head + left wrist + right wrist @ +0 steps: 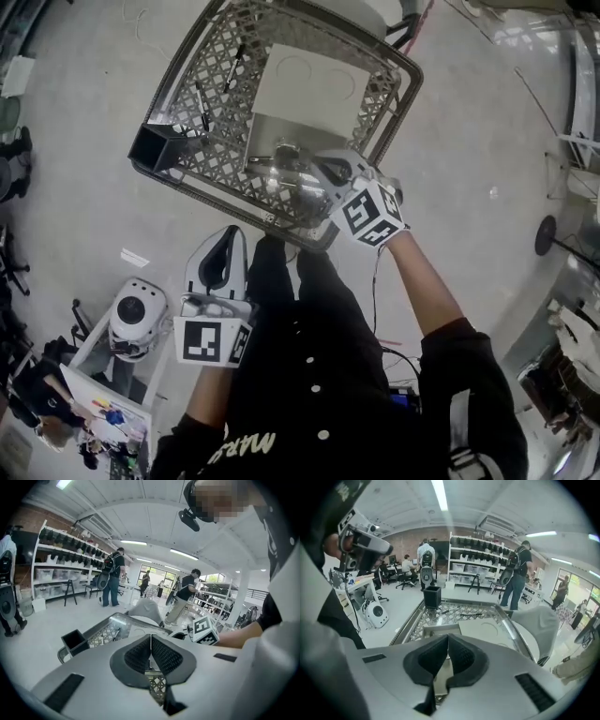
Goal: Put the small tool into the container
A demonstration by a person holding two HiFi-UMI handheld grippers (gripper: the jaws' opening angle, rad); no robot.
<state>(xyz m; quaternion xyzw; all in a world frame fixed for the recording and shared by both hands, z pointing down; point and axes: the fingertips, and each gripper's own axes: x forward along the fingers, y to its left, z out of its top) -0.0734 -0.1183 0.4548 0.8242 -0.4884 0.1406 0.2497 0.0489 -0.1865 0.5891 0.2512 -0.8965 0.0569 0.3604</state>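
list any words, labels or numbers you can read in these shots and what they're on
"MAR": pale letters on the person's black top, upside down in the head view; the rest of the word is lost in a fold.
Left marker cube and right marker cube: black-and-white square patterns only, no words.
Shelf bins: any labels are too small to read.
Nothing else is legible.

Basket (225, 202) far end cut off; tools (202, 109) indistinct.
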